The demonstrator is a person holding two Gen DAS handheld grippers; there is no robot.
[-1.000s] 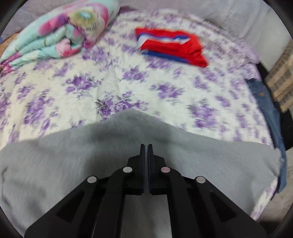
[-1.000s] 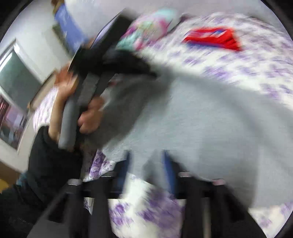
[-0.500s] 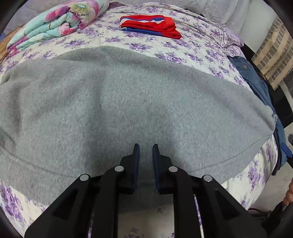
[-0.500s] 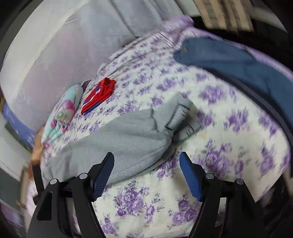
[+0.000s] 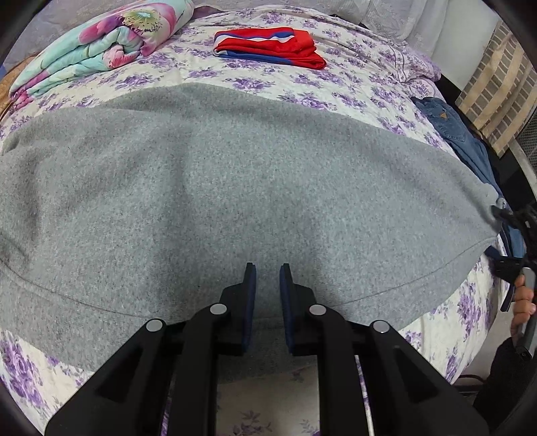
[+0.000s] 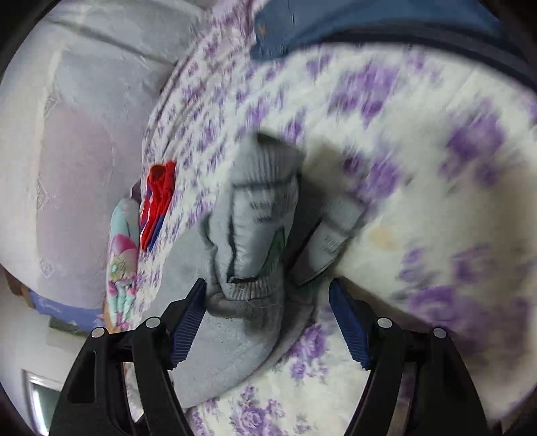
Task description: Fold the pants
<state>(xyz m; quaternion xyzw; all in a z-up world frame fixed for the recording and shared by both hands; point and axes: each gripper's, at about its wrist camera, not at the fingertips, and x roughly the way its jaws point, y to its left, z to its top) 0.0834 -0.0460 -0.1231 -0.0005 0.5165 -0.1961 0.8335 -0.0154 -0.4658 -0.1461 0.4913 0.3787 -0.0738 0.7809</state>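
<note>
Left wrist view, left to right: folded floral quilt (image 5: 97, 50) at the far left of the bed (image 5: 352, 87), purple-flower sheet. Folded red-white-blue garment (image 5: 268, 47) far centre, well apart from the quilt. Grey pants (image 5: 235, 187) lie flat across the bed, long axis running left-right across the view, one end off past the left edge, the other narrowing to a point at the right edge of the bed. A stitched seam runs along the near edge. Blue jeans (image 5: 459, 141) hang at the right side of the bed, just beyond the pants' right end. A hand (image 5: 523, 302) on a handle shows at the far right edge.

Left tongs (image 5: 267, 278) sit over the near edge of the pants, jaws a narrow gap apart, fabric lying under them, pads not pinching it; nothing held.

Right wrist view, blurred: quilt (image 6: 122, 255) and red garment (image 6: 157, 204) at left, grey pants (image 6: 255, 228) centre, seen end-on. Long axis runs away from the camera toward upper left; ribbed cuffs at the near end, one leg's cuff (image 6: 335, 228) splayed to the right. Jeans (image 6: 335, 23) at top.

Right tongs (image 6: 266, 312) spread wide, jaws either side of the cuff end; left pad close beside the fabric, right pad clear of it. No grip.
</note>
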